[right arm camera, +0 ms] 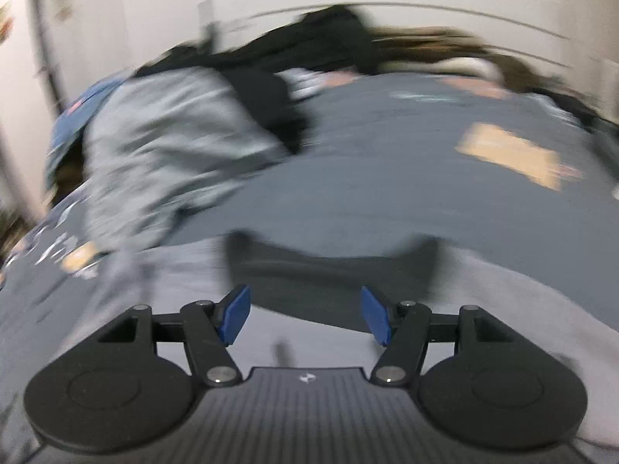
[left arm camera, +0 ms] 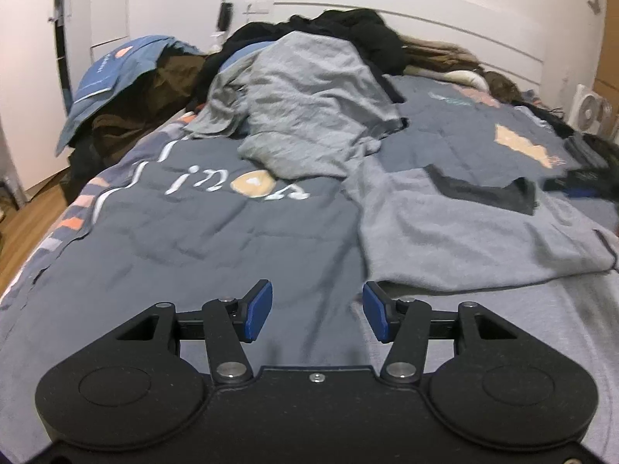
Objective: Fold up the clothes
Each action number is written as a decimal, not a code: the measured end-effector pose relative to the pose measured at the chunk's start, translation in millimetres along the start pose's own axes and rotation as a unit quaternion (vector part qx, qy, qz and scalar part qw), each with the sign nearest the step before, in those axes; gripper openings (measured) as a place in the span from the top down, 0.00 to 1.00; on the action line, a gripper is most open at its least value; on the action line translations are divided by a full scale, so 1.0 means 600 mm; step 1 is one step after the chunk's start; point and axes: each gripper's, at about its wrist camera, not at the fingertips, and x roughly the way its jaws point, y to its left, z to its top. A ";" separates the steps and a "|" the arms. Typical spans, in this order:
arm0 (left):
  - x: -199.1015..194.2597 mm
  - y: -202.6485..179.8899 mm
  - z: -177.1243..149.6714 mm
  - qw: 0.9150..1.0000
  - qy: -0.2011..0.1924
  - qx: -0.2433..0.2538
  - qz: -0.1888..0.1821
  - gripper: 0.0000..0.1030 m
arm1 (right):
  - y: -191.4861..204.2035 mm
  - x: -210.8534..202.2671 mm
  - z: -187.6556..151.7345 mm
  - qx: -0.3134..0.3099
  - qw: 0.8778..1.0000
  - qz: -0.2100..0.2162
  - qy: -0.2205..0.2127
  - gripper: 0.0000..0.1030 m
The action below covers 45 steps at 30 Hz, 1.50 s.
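- Left gripper (left arm camera: 317,311): jaws spread wide, blue pads (left arm camera: 258,311) apart with nothing between them; it hovers low over the near end of the bed.
- Right gripper (right arm camera: 305,315): jaws likewise wide apart, empty; its view is badly motion-blurred.
- Light grey sweatshirt (left arm camera: 464,236) lies spread flat on the dark grey quilt (left arm camera: 193,239), to the right of the left gripper, dark collar (left arm camera: 487,191) facing the far end of the bed. In the right wrist view the same sweatshirt (right arm camera: 503,290) lies directly under and ahead of the fingers, dark neckline (right arm camera: 329,266) just beyond the pads.
- Second grey garment (left arm camera: 305,112), crumpled, heaped mid-bed beyond the quilt's white lettering (left arm camera: 236,187).
- Pile of dark clothes (left arm camera: 359,34) against the white headboard (left arm camera: 483,38); brown fabric at its right.
- Blue pillow (left arm camera: 108,81) tilted at the far left corner, atop brown cloth.
- Small white fan (left arm camera: 590,110) beside the bed, far right.
- Wooden floor (left arm camera: 27,216) at left.
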 end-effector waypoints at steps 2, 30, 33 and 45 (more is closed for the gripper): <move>-0.002 -0.015 0.000 1.000 -0.006 0.004 -0.016 0.50 | -0.074 -0.040 -0.015 0.028 0.999 -0.044 -0.010 0.39; 0.009 -0.082 -0.010 0.999 -0.015 0.038 -0.034 0.50 | -0.210 -0.111 -0.056 0.058 0.987 -0.145 -0.036 0.95; 0.016 -0.086 -0.014 0.998 -0.010 0.058 -0.022 0.50 | -0.222 -0.104 -0.054 0.053 0.986 -0.153 -0.024 0.95; 0.028 -0.103 -0.045 0.976 -0.053 0.207 0.042 0.50 | -0.191 -0.099 -0.066 0.017 0.985 -0.173 0.014 0.81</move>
